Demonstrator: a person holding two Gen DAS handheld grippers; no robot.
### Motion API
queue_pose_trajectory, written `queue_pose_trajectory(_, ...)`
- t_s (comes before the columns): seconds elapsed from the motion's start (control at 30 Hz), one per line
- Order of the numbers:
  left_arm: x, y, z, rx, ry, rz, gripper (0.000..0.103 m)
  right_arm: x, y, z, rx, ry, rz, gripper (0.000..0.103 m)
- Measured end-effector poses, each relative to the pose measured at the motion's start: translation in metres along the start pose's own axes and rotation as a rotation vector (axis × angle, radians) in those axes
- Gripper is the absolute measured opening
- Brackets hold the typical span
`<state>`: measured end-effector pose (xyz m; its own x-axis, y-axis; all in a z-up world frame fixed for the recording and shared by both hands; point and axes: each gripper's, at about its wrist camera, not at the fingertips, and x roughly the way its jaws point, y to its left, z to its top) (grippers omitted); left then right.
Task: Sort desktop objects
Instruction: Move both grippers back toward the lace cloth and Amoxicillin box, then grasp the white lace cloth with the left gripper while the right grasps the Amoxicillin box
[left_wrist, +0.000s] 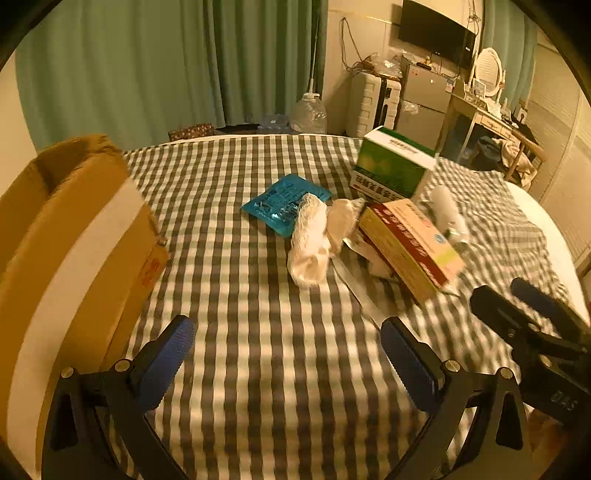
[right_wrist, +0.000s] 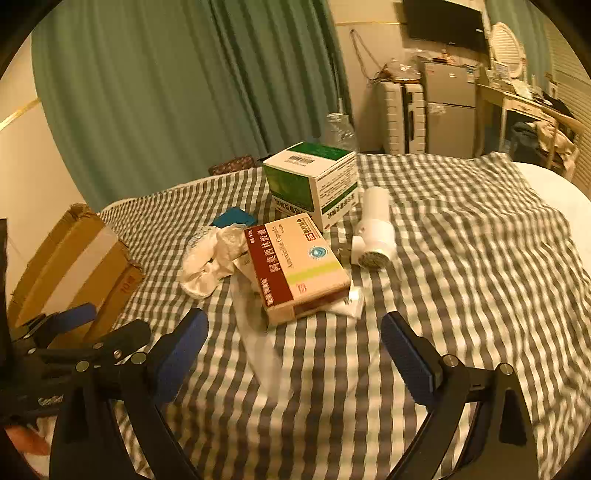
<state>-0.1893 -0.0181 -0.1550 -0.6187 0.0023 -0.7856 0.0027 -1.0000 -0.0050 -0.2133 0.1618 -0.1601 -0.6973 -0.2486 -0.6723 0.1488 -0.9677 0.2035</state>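
On the checked cloth (left_wrist: 258, 295) lie a blue packet (left_wrist: 280, 201), a crumpled white cloth (left_wrist: 314, 236), a red-and-cream medicine box (left_wrist: 413, 243), a green-and-white box (left_wrist: 391, 166) and a white bottle-like device (left_wrist: 447, 210). My left gripper (left_wrist: 288, 354) is open and empty, hovering short of the pile. My right gripper (right_wrist: 295, 350) is open and empty, just short of the medicine box (right_wrist: 295, 266). The right view also shows the green box (right_wrist: 314, 181), the white device (right_wrist: 375, 229), the white cloth (right_wrist: 210, 258) and the blue packet (right_wrist: 232, 218).
An open cardboard box (left_wrist: 74, 240) stands at the table's left edge, also seen in the right wrist view (right_wrist: 74, 266). A clear plastic wrapper (right_wrist: 258, 339) lies under the medicine box. Curtains, a suitcase, a small fridge and a desk stand behind the table.
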Motion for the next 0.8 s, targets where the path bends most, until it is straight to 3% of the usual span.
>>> queue_pose_trajectory(0.3,0.067,0.007,0.013,-0.007,0.012,-0.012,0.103,0.06,-0.012,0.011,-0.047,0.047,0.018,0.095)
queue_pose_trajectory(0.4,0.08,0.008,0.014,-0.021,0.003,-0.057,0.103,0.069,-0.015,0.009,-0.046,0.053,0.009,0.095)
queue_pose_trajectory(0.6,0.095,0.009,0.02,-0.029,-0.031,-0.078,0.103,0.081,-0.015,0.005,-0.039,0.073,0.024,0.095)
queue_pose_trajectory(0.67,0.093,0.008,0.022,-0.016,-0.063,-0.098,0.09,0.08,-0.014,0.004,-0.043,0.07,0.03,0.092)
queue_pose_trajectory(0.7,0.094,0.007,0.023,-0.005,-0.058,-0.097,0.067,0.08,-0.012,0.004,-0.049,0.071,0.028,0.085)
queue_pose_trajectory(0.73,0.097,0.005,0.025,0.016,-0.03,-0.095,0.045,0.08,-0.011,0.004,-0.053,0.071,0.023,0.084)
queue_pose_trajectory(0.8,0.102,-0.002,0.03,0.061,0.002,-0.102,0.032,0.078,-0.009,0.003,-0.061,0.064,0.015,0.084)
